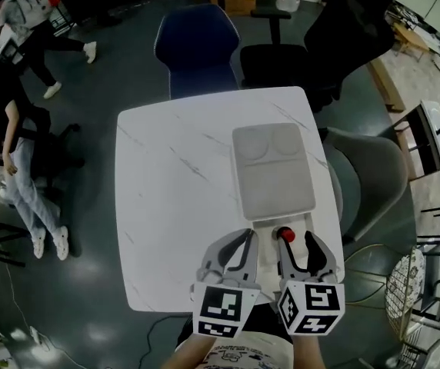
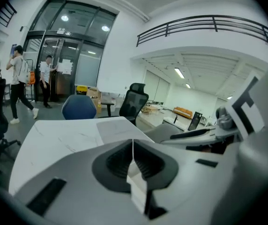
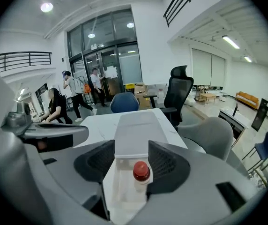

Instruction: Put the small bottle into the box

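Observation:
A small clear bottle with a red cap (image 1: 285, 234) stands upright in the white box's shallow tray (image 1: 266, 226) at the table's near edge. The box's grey lid (image 1: 272, 171) lies opened flat beyond it. My right gripper (image 1: 295, 241) is open around the tray. In the right gripper view the bottle (image 3: 141, 172) stands close to the right-hand pad, inside the tray (image 3: 119, 193). My left gripper (image 1: 249, 235) is shut, its tip at the tray's left edge. In the left gripper view its pads (image 2: 145, 165) meet with only a thin white sliver between them.
The white marble table (image 1: 174, 206) is bare to the left of the box. A blue chair (image 1: 197, 48) and a black office chair (image 1: 281, 60) stand at the far edge, a grey chair (image 1: 374, 179) to the right. People (image 1: 12, 129) are on the left.

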